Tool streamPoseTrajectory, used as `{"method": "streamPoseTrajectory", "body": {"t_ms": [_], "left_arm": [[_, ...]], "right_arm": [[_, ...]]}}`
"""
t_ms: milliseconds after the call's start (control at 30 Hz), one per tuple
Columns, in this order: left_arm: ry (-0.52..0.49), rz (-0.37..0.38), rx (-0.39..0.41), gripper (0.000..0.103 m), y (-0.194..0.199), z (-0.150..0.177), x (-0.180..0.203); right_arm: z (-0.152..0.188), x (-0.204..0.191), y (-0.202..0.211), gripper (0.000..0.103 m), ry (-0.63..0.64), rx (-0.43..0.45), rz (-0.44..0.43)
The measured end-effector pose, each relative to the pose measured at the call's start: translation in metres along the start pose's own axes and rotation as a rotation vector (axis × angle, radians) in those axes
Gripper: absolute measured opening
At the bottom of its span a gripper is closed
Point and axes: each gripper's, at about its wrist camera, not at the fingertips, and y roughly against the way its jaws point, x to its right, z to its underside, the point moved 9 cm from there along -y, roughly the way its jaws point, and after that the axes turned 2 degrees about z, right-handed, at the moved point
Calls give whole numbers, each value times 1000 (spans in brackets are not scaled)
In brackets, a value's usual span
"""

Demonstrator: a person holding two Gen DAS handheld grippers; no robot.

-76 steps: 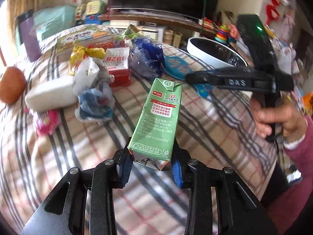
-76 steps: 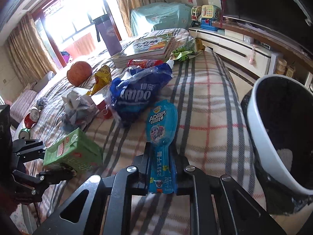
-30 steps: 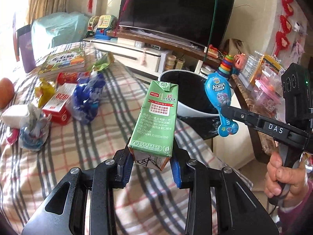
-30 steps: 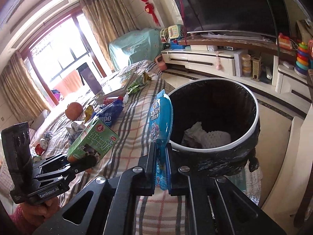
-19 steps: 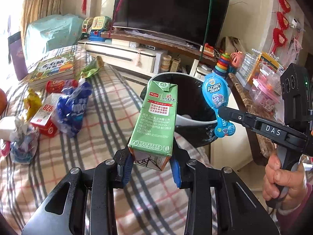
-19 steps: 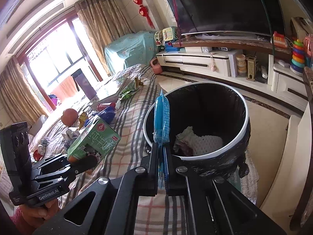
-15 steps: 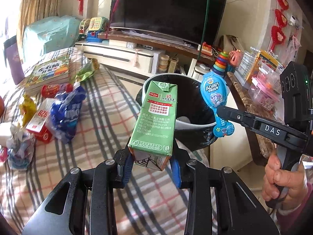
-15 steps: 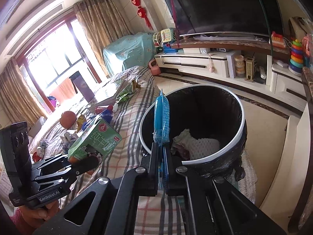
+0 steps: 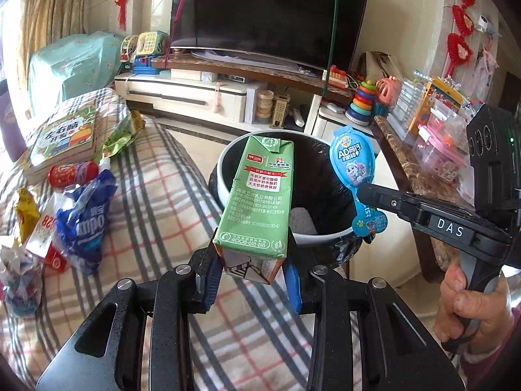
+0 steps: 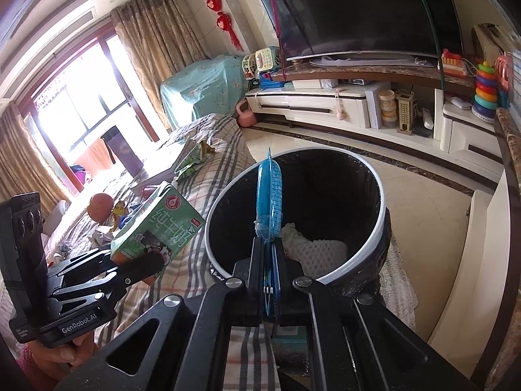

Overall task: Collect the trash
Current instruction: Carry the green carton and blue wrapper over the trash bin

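Plaid-covered bed (image 9: 156, 202) fills the left of the left wrist view. Trash bin (image 9: 228, 176), white rim with black liner, stands on the floor right against the bed's edge; white crumpled waste (image 10: 320, 252) lies at its bottom. TV (image 9: 270, 16) on a low stand sits behind the bin, well apart.

Left gripper (image 9: 250, 282) clamps the base of a green milk carton (image 9: 257, 202) between its blue pads, jaws partly apart to carton width. Carton stands nearly upright, tilted slightly, in front of the bin's near rim and in the air beside the bin in the right wrist view.

Right gripper (image 10: 268, 280) is pinched fully together on the narrow tail of a blue snack pouch (image 10: 269, 202). Pouch stands edge-on, above the bin's near rim, over the opening.

Away from the bin, on the bed: blue plastic bag (image 9: 86, 221), children's book (image 9: 65, 137), red cigarette box (image 9: 44, 238), crumpled paper (image 9: 18, 280), yellow wrapper (image 9: 26, 211), green wrapper (image 9: 122, 135).

A hand (image 9: 469, 303) grips the right gripper's handle.
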Motion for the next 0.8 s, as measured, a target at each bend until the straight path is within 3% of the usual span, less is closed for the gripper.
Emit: {"method": "streamPoseTrajectory", "body": {"t_ms": [800], "left_arm": [[-39, -11, -37, 31, -40, -31, 9]], "right_arm": [[-18, 25, -32, 4, -17, -77, 44]]}}
